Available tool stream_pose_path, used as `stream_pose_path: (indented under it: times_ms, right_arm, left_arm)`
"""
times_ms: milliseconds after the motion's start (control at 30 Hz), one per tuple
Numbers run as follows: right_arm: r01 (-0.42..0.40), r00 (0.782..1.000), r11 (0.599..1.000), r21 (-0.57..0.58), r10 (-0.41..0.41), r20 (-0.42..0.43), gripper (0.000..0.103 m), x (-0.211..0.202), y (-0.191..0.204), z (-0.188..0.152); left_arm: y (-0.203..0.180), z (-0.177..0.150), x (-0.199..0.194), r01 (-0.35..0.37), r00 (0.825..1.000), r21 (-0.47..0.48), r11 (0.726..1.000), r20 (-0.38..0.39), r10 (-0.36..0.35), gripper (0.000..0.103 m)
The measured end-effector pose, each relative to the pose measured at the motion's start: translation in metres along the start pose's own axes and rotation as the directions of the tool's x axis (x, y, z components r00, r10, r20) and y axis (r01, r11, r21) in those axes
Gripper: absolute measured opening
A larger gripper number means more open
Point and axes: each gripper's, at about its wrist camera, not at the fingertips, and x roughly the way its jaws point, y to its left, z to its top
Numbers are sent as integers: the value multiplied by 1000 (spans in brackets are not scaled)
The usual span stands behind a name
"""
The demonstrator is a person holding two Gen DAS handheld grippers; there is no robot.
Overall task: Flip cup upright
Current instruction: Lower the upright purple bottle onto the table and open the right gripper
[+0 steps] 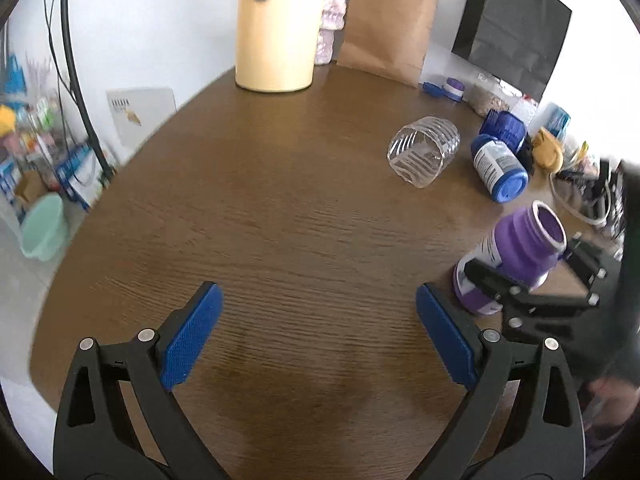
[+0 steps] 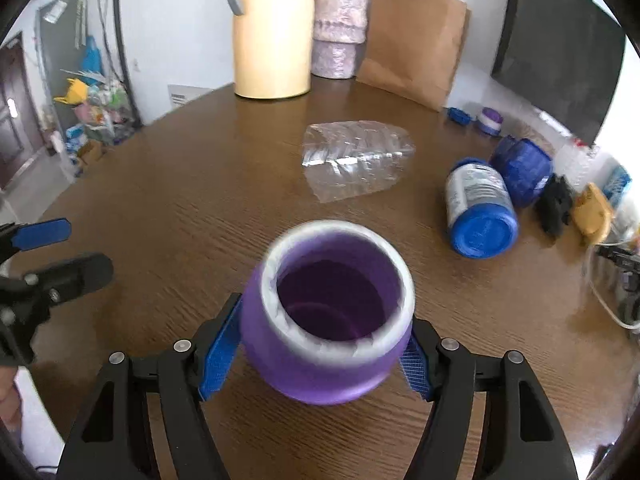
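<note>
Gripping the purple plastic cup with the white rim [image 2: 326, 316] low in the centre of the right wrist view: right gripper [image 2: 320, 350], blue pads pressed against both sides of the purple body, mouth open toward the camera and tilted up, blurred at the rim. Seen again at the right edge of the left wrist view [image 1: 516, 258], leaning, mouth up and to the right, base close to the brown wood-grain round table [image 1: 280, 200], black fingers of the right gripper [image 1: 532, 280] clamped across the lower body; cannot tell whether the base touches the wood. Spread wide and holding nothing at the bottom of the left wrist view: left gripper [image 1: 320, 328], blue pads well apart over bare tabletop; also visible at the left edge of the right wrist view [image 2: 44, 256]. Lying on its side in the upper right of the left wrist view: clear ribbed plastic cup [image 1: 424, 150], open mouth toward the lower left. Just right of it, also on its side: blue jar with a white label [image 1: 500, 166], base toward the camera, with a second dark blue jar [image 1: 506, 126] behind it. Standing at the top centre, at the far edge of the table: tall pale yellow jug with a grey handle [image 1: 278, 28], brown paper bag [image 1: 386, 26] to its right, black paper bag [image 1: 516, 28] in the upper right corner.
</note>
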Motion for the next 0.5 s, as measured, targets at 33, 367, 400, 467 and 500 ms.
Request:
stream_pose_path:
  times_ms: [33, 367, 400, 467, 500]
  right_arm:
    - [-1, 1000, 1000, 14, 1, 17, 86, -4, -2, 0]
    - [45, 989, 993, 108, -60, 138, 86, -86, -18, -30]
    - [48, 985, 991, 127, -68, 159, 86, -102, -19, -41]
    - [50, 979, 989, 142, -77, 189, 86, -124, -18, -57]
    - [51, 974, 987, 155, -83, 211, 86, -141, -17, -69]
  left_arm:
    - [-3, -3, -4, -3, 1000, 14, 1000, 6, 3, 96]
    - [-11, -36, -69, -7, 992, 24, 1000, 123, 4, 103]
    - [-14, -41, -76, -9, 990, 34, 999, 138, 4, 103]
    - [-18, -55, -94, -8, 987, 47, 999, 163, 1, 103]
    - [-19, -64, -105, -3, 985, 46, 999, 175, -5, 103]
